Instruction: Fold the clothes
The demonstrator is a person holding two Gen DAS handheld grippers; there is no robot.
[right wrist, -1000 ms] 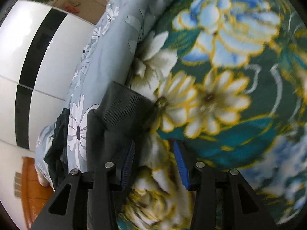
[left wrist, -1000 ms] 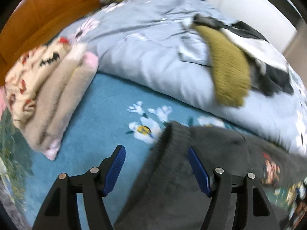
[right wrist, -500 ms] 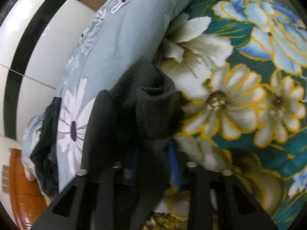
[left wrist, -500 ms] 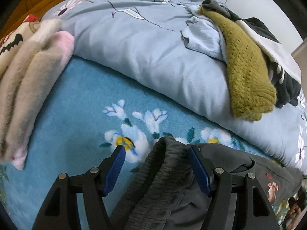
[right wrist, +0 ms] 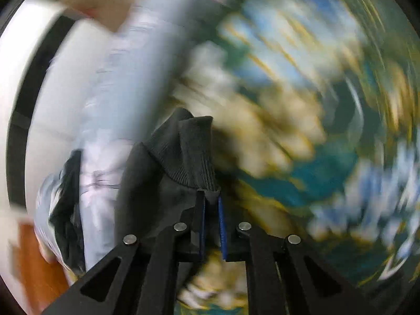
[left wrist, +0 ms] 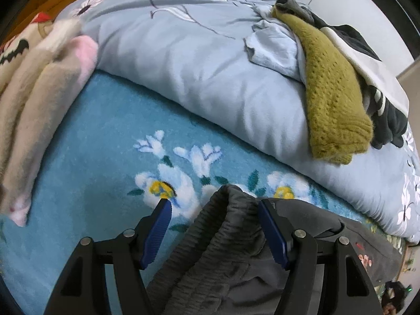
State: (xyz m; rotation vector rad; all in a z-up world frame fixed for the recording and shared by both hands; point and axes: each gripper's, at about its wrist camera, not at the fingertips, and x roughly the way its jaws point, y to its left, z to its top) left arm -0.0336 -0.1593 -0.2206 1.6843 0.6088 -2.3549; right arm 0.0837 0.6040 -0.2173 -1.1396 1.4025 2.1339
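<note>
The dark grey garment with a gathered elastic waistband (left wrist: 225,239) sits bottom centre of my left view, lying on the teal fleece blanket printed with white and yellow flowers (left wrist: 105,141). The waistband is bunched into ridges, and a small red-and-pink print shows on the cloth at lower right (too small to read; I see no legible writing anywhere). My left gripper (left wrist: 214,229) stands well open, with the waistband between its blue ribbed pads (left wrist: 157,232); the right pad seems to touch the fabric, the left one is clear of it. In the right view, my right gripper (right wrist: 210,220) is pinched almost fully together on the garment's ribbed knit cuff (right wrist: 191,152), centre frame. The background there is badly blurred. Upper right in the left view: an olive knitted sweater (left wrist: 333,99) on a pale blue floral duvet (left wrist: 199,60); folded beige plush clothes (left wrist: 36,99) at left.
</note>
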